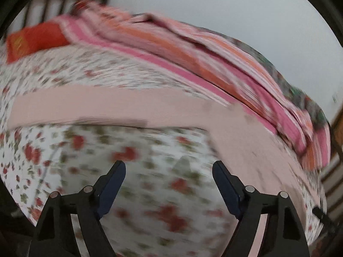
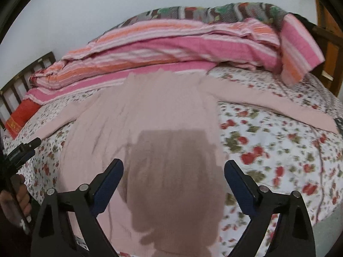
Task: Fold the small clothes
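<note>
Right wrist view shows the pink top (image 2: 150, 115) spread flat on the floral bedsheet (image 2: 278, 150), sleeves out, nothing folded yet. Right gripper (image 2: 173, 171) and left gripper (image 1: 169, 171) hover with jaws spread, empty. Next likely needs pinching a sleeve. Behind the top lies a striped blanket (image 2: 171, 47), then a plain wall (image 2: 107, 4).

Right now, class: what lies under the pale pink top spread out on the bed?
The pale pink top lies flat on the floral bedsheet, which shows all around it. Whatever sits directly beneath the fabric is covered.
</note>
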`<state>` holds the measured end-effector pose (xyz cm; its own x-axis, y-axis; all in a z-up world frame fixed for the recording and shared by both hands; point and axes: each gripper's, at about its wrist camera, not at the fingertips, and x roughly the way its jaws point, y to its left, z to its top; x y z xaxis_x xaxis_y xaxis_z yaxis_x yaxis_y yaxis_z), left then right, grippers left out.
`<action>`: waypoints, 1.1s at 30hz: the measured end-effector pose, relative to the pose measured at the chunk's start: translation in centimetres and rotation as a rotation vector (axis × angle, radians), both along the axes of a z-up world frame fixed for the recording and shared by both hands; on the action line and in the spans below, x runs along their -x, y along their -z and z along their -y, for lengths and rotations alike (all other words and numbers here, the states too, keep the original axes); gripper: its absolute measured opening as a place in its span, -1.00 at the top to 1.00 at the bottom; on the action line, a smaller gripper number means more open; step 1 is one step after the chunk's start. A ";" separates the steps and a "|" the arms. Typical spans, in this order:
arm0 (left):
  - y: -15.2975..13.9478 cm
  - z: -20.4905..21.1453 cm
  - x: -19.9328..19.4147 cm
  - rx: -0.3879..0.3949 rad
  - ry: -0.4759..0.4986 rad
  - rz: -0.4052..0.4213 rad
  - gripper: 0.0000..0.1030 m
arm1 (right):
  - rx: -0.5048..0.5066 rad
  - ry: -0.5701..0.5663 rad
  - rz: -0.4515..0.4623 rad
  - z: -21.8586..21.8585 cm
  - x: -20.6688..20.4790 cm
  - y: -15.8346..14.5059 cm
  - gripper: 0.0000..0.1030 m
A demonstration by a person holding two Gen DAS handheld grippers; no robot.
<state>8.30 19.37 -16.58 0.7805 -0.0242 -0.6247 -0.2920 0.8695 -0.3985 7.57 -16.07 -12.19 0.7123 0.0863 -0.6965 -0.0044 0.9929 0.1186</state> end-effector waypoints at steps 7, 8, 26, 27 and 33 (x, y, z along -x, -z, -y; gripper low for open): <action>3.1 -9.8 1.2 0.219 -0.211 0.071 -0.23 | -0.027 -0.041 -0.024 -2.0 -2.5 1.0 -0.64; 3.4 -11.2 1.2 0.247 -0.240 0.089 -0.20 | -0.029 -0.043 -0.028 -2.2 -2.9 1.1 -0.64; -0.8 -13.7 -1.2 0.067 -0.389 0.128 0.86 | -0.024 0.063 -0.019 3.9 -6.6 3.4 -0.64; -1.6 -13.0 -1.6 0.042 -0.376 0.136 0.86 | -0.021 0.068 -0.015 4.5 -6.6 3.5 -0.64; -7.8 -5.8 -6.0 -0.103 -0.227 0.197 0.86 | -0.080 0.092 -0.010 8.0 -6.0 4.1 -0.64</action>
<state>14.32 25.13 -8.78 0.8648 0.2200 -0.4514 -0.4092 0.8297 -0.3796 13.55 -24.02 -16.29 0.7125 0.0764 -0.6975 0.0882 0.9764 0.1970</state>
